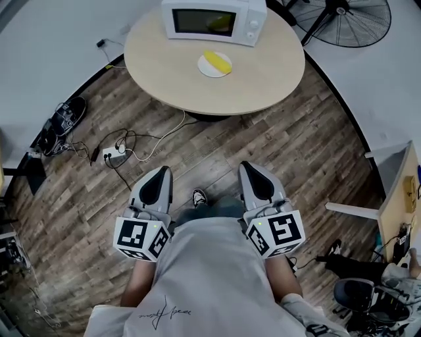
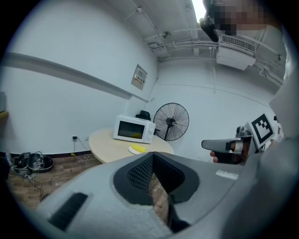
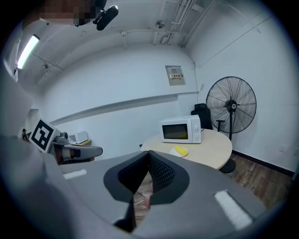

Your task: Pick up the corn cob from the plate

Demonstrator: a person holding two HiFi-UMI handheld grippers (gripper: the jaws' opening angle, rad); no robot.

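The yellow corn cob (image 1: 218, 62) lies on a small white plate (image 1: 204, 68) on the round wooden table (image 1: 263, 79), in front of the microwave. Both grippers are held close to my body over the wooden floor, well short of the table. My left gripper (image 1: 162, 171) is shut with nothing between its jaws, and so is my right gripper (image 1: 247, 166). The left gripper view shows its jaw tips (image 2: 152, 156) meeting, with the corn cob (image 2: 138, 148) far beyond. In the right gripper view the jaws (image 3: 147, 154) also meet, and the corn cob (image 3: 181, 150) is far off.
A white microwave (image 1: 214, 20) stands at the table's back. A black floor fan (image 1: 342, 20) is behind the table on the right. Cables and a power strip (image 1: 115, 153) lie on the floor at the left, near shoes (image 1: 66, 113). A desk (image 1: 400, 197) and a chair (image 1: 358, 293) are at the right.
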